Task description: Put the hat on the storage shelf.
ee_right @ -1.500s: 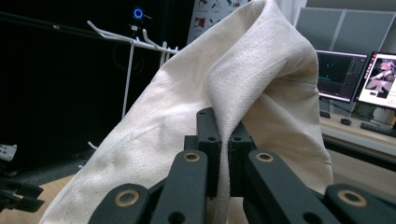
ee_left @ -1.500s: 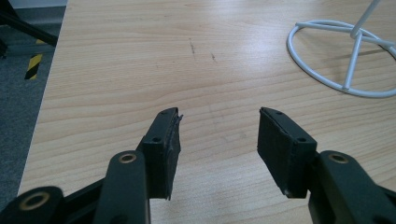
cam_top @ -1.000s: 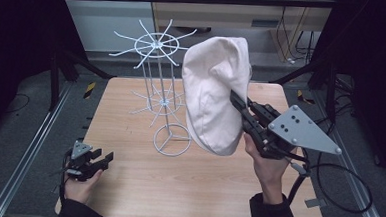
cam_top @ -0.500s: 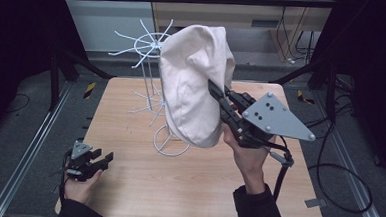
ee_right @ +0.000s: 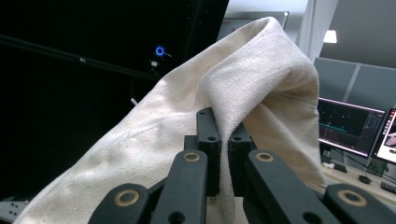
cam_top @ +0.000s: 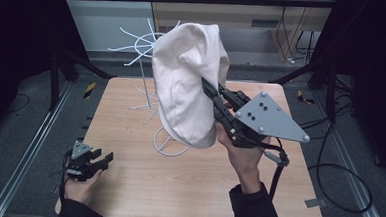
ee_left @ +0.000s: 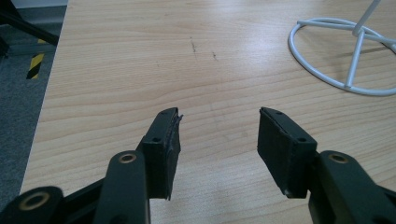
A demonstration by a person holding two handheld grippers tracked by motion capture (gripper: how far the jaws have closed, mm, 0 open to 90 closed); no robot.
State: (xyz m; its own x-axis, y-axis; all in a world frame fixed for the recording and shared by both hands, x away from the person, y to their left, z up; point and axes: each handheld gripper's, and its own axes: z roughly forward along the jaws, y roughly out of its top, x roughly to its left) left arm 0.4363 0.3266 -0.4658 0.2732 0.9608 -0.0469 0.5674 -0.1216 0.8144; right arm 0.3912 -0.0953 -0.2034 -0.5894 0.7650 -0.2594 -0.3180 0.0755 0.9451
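Cream cloth bag (cam_top: 190, 83) held up above the table (cam_top: 197, 179), in front of the white wire rack (cam_top: 148, 61); contents not visible. Pinched at a fold between the pressed-together jaws of the right gripper (cam_top: 205, 84). Left gripper (ee_left: 217, 135) low near the table's edge, jaws spread, nothing between.

Right gripper (ee_right: 224, 135): jaws closed tight, pinching a fold of cream cloth (ee_right: 261, 79) between the pads. Cloth is coarse canvas, rising above the jaws to a rounded peak and draping down on both sides, longer slope toward lower left. Behind it on the left, dark background with a small blue ring light (ee_right: 160, 51). Far right, lit monitors (ee_right: 348, 126) on a desk, grey partition above them.
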